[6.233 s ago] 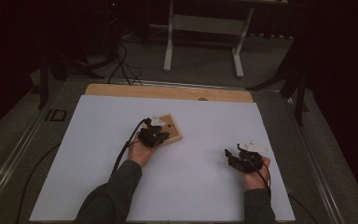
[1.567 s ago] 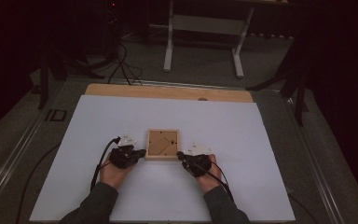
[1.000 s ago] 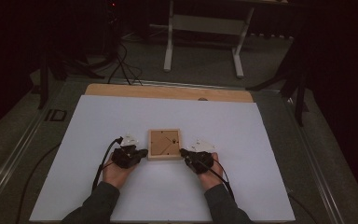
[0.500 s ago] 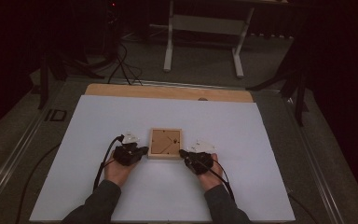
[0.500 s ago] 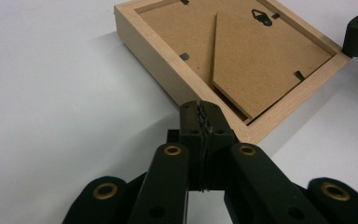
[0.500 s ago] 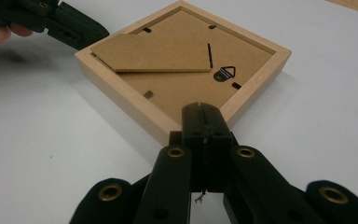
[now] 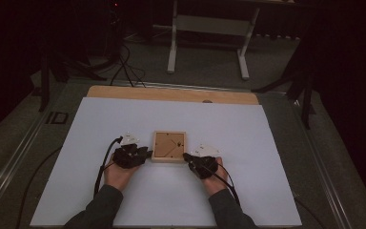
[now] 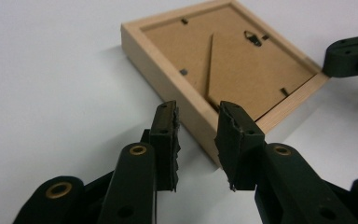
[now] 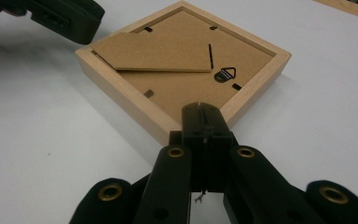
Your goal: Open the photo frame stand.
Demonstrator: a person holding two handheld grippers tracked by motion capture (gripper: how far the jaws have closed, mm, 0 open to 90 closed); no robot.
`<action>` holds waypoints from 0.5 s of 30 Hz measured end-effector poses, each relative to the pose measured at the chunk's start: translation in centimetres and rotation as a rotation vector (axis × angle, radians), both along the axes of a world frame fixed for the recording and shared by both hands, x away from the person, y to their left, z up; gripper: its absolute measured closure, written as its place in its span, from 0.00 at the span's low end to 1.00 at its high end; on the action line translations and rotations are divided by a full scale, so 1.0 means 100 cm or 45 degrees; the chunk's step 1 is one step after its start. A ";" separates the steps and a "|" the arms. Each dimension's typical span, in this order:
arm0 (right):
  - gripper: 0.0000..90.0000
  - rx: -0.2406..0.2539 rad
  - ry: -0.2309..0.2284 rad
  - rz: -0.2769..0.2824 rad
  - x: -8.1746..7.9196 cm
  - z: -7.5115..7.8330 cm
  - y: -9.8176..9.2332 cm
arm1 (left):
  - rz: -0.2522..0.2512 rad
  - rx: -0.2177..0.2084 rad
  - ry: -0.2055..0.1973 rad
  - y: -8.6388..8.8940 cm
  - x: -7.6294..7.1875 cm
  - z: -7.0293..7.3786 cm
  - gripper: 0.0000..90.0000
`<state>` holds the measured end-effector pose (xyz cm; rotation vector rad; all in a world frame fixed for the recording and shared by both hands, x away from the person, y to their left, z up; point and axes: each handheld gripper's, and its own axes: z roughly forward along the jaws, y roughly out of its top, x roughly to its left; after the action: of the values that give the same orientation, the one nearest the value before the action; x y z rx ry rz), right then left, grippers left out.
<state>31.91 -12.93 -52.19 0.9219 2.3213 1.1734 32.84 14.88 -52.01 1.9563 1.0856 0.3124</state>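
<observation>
The left gripper (image 8: 196, 140) has just been opening; its jaws stand partly apart, straddling a corner of the square light wooden picture frame (image 7: 169, 146), pads clear of the wood. The right gripper (image 9: 204, 122) is closed tight, tips against the opposite corner. The frame lies face down on the white table sheet (image 7: 124, 119), between both grippers. No writing is readable.

Pale wooden picture frame (image 7: 169, 146) lying on a white table cover (image 7: 100, 124), between two black grippers.

The frame's rim is light, unpainted wood; its backing board (image 9: 182, 70) is plain brown, with small dark clips and a dark hanger. The left gripper (image 8: 196, 126) and right gripper (image 9: 204, 122) are matte black with brass-coloured rivets. A tan wooden strip (image 7: 171, 94) edges the white cover's far side.
</observation>
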 end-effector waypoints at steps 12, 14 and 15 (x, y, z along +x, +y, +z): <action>1.00 0.004 -0.005 -0.002 0.000 -0.001 0.000 | -0.049 0.061 -0.006 -0.015 0.001 0.013 0.65; 1.00 0.004 -0.005 -0.001 0.000 -0.001 0.000 | -0.063 0.093 0.003 -0.019 0.003 0.014 0.63; 1.00 0.003 -0.005 0.000 0.000 -0.001 0.000 | -0.060 0.103 0.007 -0.021 0.004 0.015 0.61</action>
<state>31.88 -12.95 -52.24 0.9196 2.3169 1.1775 33.23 12.80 -50.48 2.0521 1.0429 0.3304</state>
